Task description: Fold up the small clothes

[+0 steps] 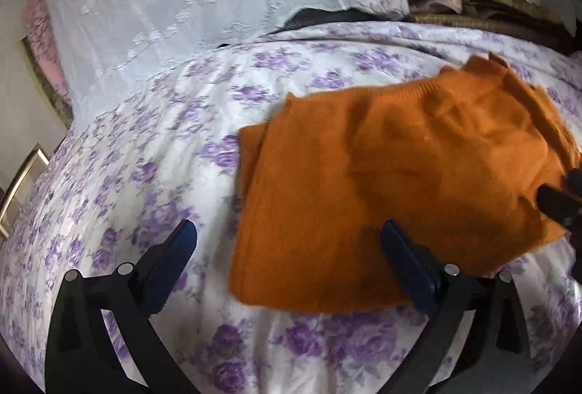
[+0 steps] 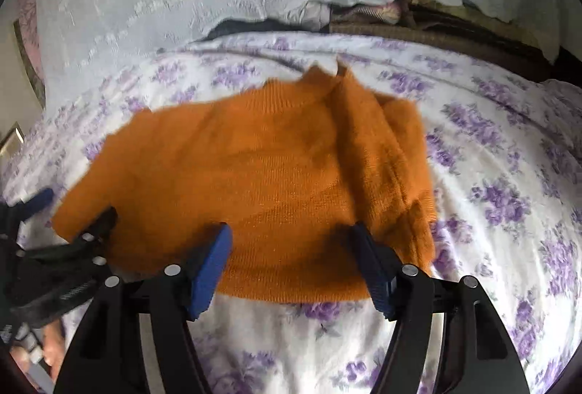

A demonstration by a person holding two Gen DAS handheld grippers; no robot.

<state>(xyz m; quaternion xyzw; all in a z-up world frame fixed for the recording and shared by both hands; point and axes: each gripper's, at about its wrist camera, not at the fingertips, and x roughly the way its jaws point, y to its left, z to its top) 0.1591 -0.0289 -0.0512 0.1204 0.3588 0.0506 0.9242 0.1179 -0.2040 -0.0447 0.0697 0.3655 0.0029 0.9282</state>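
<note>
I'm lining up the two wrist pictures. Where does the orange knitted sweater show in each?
Left wrist view: the orange knitted sweater lies right of centre, reaching the right edge.
Right wrist view: it fills the middle, just beyond the tool's open jaws.
Shared landmark: the white bedsheet with purple flowers beneath it.

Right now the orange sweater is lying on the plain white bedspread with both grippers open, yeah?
Not quite. The orange sweater lies on a bedspread printed with purple flowers, not a plain white one; the right wrist view shows it clearly. Both the left gripper and right gripper are indeed open.
</note>
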